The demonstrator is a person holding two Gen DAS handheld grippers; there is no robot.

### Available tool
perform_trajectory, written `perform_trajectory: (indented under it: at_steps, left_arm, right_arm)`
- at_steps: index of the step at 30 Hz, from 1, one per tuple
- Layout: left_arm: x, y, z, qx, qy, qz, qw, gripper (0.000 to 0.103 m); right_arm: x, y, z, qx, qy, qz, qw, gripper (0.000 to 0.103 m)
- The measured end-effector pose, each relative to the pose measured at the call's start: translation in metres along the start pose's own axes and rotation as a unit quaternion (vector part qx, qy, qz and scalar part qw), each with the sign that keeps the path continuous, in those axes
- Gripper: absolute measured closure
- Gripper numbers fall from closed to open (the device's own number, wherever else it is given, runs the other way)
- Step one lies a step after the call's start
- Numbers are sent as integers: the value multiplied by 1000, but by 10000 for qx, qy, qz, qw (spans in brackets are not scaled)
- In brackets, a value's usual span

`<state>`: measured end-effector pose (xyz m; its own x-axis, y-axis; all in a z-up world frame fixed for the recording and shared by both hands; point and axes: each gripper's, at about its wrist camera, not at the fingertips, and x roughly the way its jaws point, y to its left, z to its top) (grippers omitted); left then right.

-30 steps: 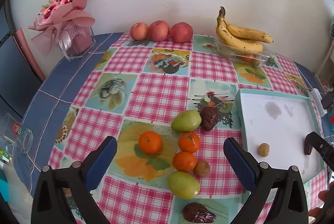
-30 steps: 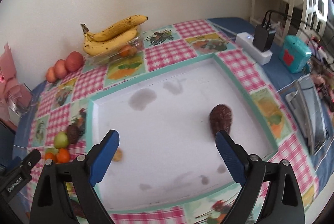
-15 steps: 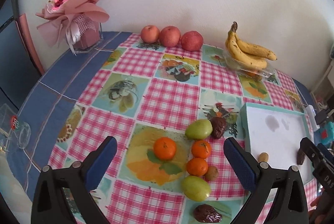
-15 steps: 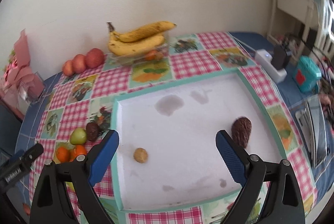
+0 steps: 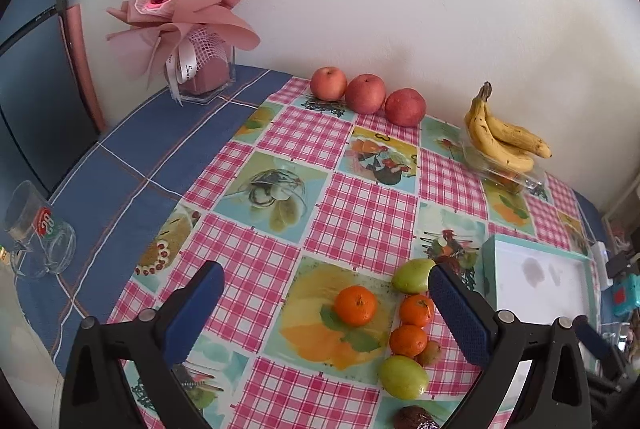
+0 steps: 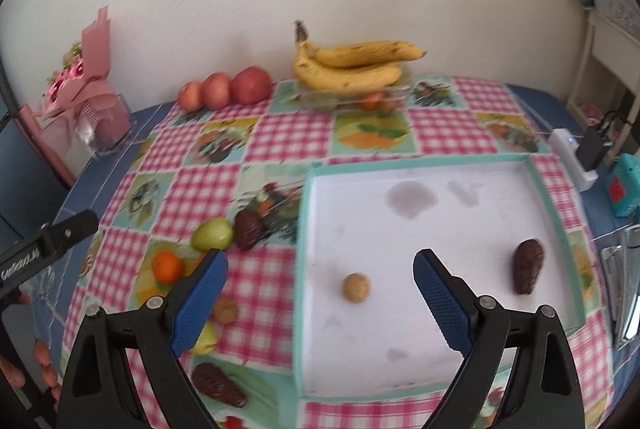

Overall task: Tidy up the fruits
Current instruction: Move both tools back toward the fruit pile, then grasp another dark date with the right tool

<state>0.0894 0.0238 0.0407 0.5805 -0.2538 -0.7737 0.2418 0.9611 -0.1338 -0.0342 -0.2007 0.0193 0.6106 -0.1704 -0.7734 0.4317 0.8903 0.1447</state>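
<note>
Your left gripper [image 5: 324,293] and right gripper [image 6: 320,279] stood wide, empty. Tray [image 6: 424,159] held small tan round fruit [image 6: 356,287] and dark scaly fruit [image 6: 528,266], well apart.

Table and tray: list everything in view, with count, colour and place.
tray: one, white with teal rim, right side of table
small round fruit: one, tan, in tray
dark fruit: one, brown, in tray; two more on the cloth
oranges: three, orange, by tray
green fruits: two, by oranges
apples: three, red, at wall
bananas: one bunch, yellow, on clear container
bouquet: one, pink, far left
glass mug: one, clear, left edge
left gripper: open, empty
right gripper: open, empty
</note>
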Motion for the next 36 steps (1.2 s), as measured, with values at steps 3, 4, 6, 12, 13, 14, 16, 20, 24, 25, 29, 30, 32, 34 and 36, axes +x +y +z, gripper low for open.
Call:
perform_trajectory:
  at_steps: [3, 4, 6, 12, 13, 14, 16, 20, 24, 25, 29, 30, 32, 34, 36]
  left_arm:
    - [1, 3, 0, -1, 41, 22, 10000, 0]
    - [2, 3, 0, 36, 79, 64, 9999, 0]
    - [7, 2, -3, 147, 270, 132, 9994, 0]
    - [30, 11, -24, 19, 1061, -30, 9943, 2]
    - [34, 12, -28, -11, 1182, -21, 9930, 2]
    - [36, 13, -32, -24, 1255, 1, 9921, 2]
    - [44, 15, -39, -40, 1450, 36, 9894, 5]
    - [52, 18, -50, -70, 1669, 142, 9859, 10]
    - [57, 21, -55, -183, 1823, 107, 9830, 13]
    - [59, 22, -56, -200, 1848, 120, 9825, 15]
    - [60, 23, -55, -255, 1886, 131, 9816, 15]
    - [60, 23, -54, -266, 1878, 130, 9818, 15]
    - [59, 23, -54, -271, 1854, 115, 9822, 15]
    - [59, 22, -53, -281, 1846, 92, 9824, 15]
    - [60, 22, -53, -294, 1853, 79, 9822, 15]
  right_arm:
    - [3, 11, -2, -48, 106, 109, 9999, 9]
    - [5, 15, -3, -67, 155, 158, 9997, 9]
    - [7, 24, -5, -125, 258, 265, 9992, 9]
    - [16, 50, -17, -476, 631, 419, 9960, 9]
    - [18, 54, -20, -532, 698, 447, 9951, 10]
    - [19, 58, -24, -598, 778, 456, 9941, 10]
    - [22, 64, -30, -762, 891, 432, 9922, 15]
    - [25, 72, -41, -980, 1086, 350, 9886, 16]
    - [30, 75, -53, -1117, 1329, 313, 9843, 28]
    - [32, 76, -58, -1157, 1435, 315, 9824, 28]
    - [42, 78, -69, -1215, 1738, 375, 9765, 28]
    - [44, 78, -71, -1242, 1800, 381, 9750, 28]
    - [46, 79, -75, -1237, 1878, 427, 9734, 35]
    - [47, 78, -76, -1209, 1916, 488, 9728, 40]
    - [49, 78, -77, -1205, 1960, 550, 9716, 40]
